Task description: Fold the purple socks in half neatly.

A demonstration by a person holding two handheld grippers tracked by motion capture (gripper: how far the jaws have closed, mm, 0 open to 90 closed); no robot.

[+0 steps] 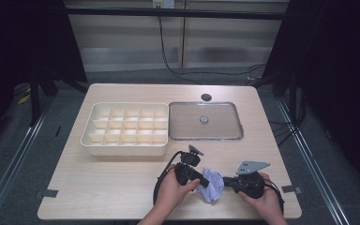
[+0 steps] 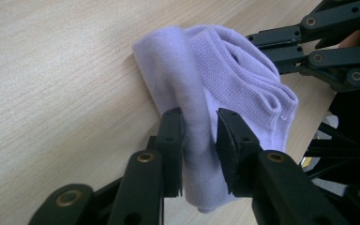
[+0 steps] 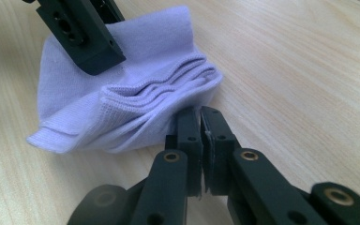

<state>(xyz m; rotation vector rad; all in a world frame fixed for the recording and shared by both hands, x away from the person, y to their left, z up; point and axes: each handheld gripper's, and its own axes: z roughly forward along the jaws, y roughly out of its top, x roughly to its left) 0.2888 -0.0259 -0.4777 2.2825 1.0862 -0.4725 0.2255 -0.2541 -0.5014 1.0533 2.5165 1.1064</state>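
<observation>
A pale lilac sock (image 2: 225, 79) with a fine knit weave lies on a light wood-grain table (image 1: 122, 187), beside black grippers with brass-coloured rivets, a cream divided box (image 1: 126, 127) and a grey tray (image 1: 205, 122).

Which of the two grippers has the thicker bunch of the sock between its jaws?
The left gripper: its jaws stand apart around a thick rolled fold of the lilac sock. The right gripper has its jaws almost together, pinching just a thin edge.

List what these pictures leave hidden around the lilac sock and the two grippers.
- Sock part between the left gripper jaws: left gripper view, jaws cover it.
- Whether the right gripper pinches cloth: right gripper view, jaws nearly closed, contact unclear.
- Sock's underside: high view, hands and grippers crowd it.
</observation>
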